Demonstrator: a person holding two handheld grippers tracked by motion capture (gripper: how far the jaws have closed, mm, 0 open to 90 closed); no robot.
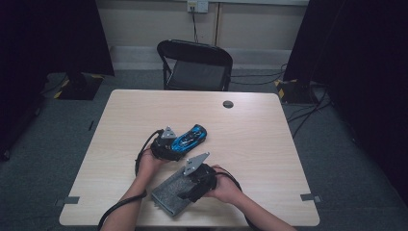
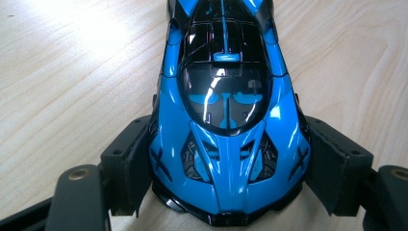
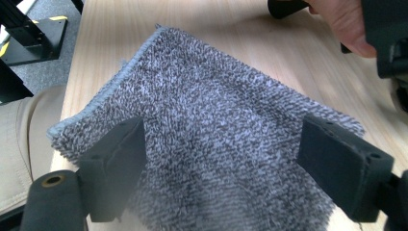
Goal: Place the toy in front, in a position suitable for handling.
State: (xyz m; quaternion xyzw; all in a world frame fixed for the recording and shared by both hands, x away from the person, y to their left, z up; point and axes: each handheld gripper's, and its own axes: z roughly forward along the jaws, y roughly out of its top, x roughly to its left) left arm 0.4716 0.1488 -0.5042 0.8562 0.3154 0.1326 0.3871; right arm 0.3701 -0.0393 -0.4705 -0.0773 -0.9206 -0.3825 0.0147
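High view: the left gripper [image 1: 174,144] holds the blue toy car [image 1: 191,136] by its near end on the worktop [image 1: 260,139]; the right gripper [image 1: 186,194] sits over a grey cloth [image 1: 166,195] at the near edge, close beside the left hand

Left gripper view: the car [image 2: 226,120] lies nose-in between the jaws, both pads against its flanks just behind the nose, so this gripper is clamped on it. Judged: rigid plastic shell, light, glossy and therefore liable to slip; the flat sides where the pads sit are the soundest hold, not the tapering cabin ahead

Right gripper view: the cloth [image 3: 216,139] spreads under and ahead of the jaws, which stand wide with nothing pinched; one corner lifts off the worktop to the left. Judged: soft terry pile, light, limp, good friction; take it by an edge or a gathered fold, as a flat grab would only skim the nap
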